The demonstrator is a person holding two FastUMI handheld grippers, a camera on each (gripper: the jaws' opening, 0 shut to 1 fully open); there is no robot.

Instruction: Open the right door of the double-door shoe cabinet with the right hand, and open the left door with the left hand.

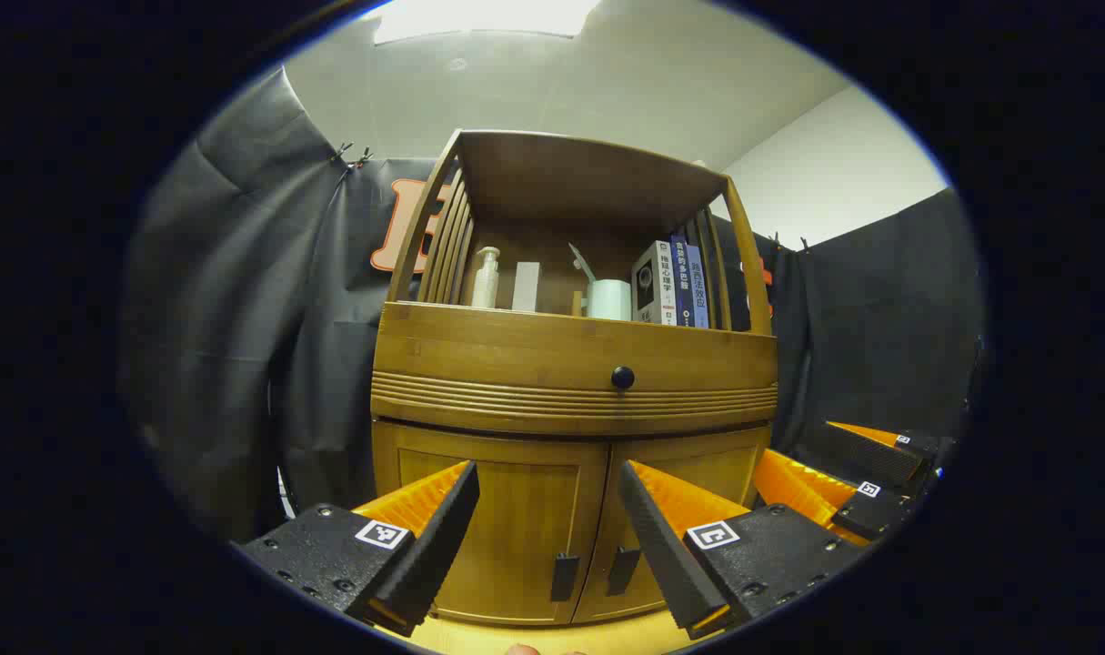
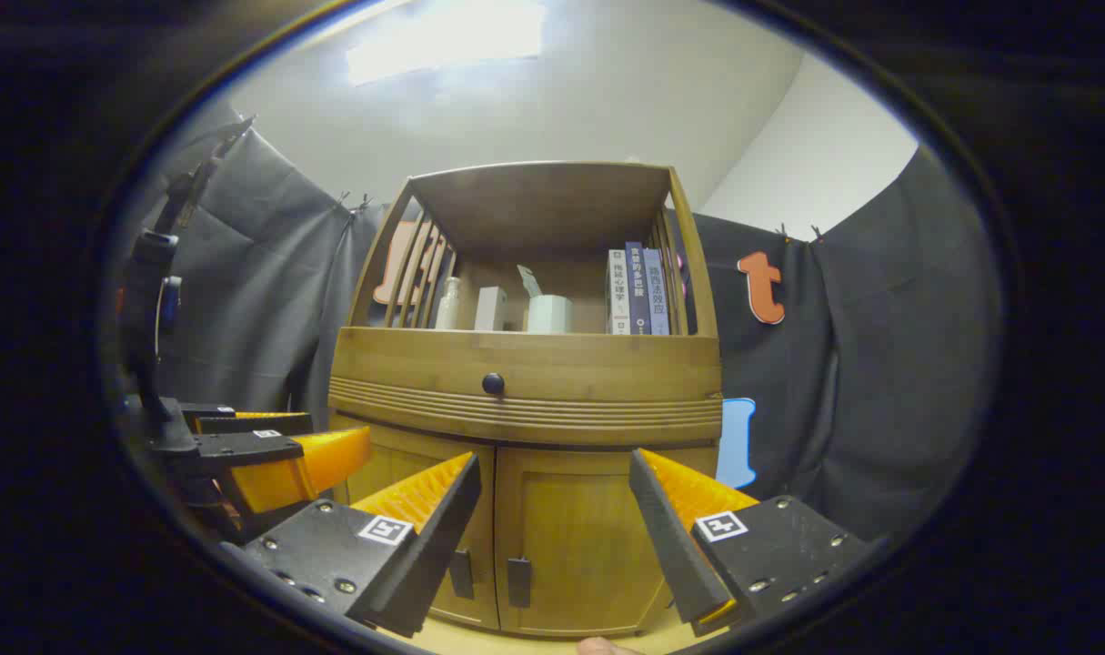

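The brown wooden shoe cabinet stood upright against the dark cloth wall. Its left door and right door were both shut, each with a small dark handle near the middle gap.

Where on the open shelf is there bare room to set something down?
On the shelf, a gap lies between the white cup and the books. The left side is crowded: pump bottle and white box stand close together.
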